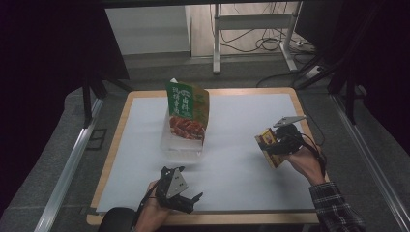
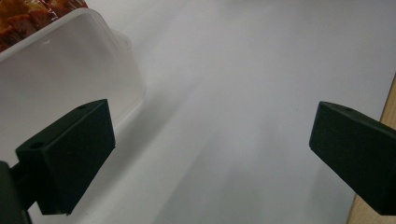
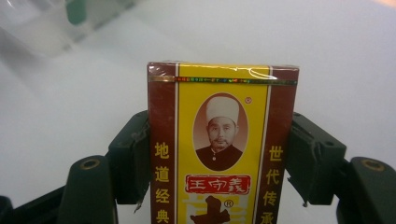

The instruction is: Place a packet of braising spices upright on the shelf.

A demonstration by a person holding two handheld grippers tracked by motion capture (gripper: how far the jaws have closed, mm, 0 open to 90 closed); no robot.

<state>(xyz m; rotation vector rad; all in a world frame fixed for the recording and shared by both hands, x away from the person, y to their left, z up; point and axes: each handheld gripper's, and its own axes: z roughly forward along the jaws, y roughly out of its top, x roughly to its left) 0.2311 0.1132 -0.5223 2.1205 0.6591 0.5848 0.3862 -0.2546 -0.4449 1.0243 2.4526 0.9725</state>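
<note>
We have the yellow-and-maroon spice box [image 3: 222, 149] pinched by its 2 long sides in the right tool [image 1: 279, 145], lifted clear of the white table [image 1: 241, 164] at its right side. In the right gripper view the pads press squarely on both maroon edges, so the hold looks sound to us. The left tool [image 1: 186, 200] rests near the table's front edge with its jaws spread wide and nothing between them; the clear plastic container [image 2: 70, 70] sits just beside its left jaw. That container [image 1: 181, 145] stands mid-table with a green snack bag [image 1: 187, 108] upright in it.

We judge the box is headed for the container. To do this well, we should keep the squeeze steady, carry the box level, come in beside the bag rather than against it so it does not topple, and let go only once the box is low inside.
</note>
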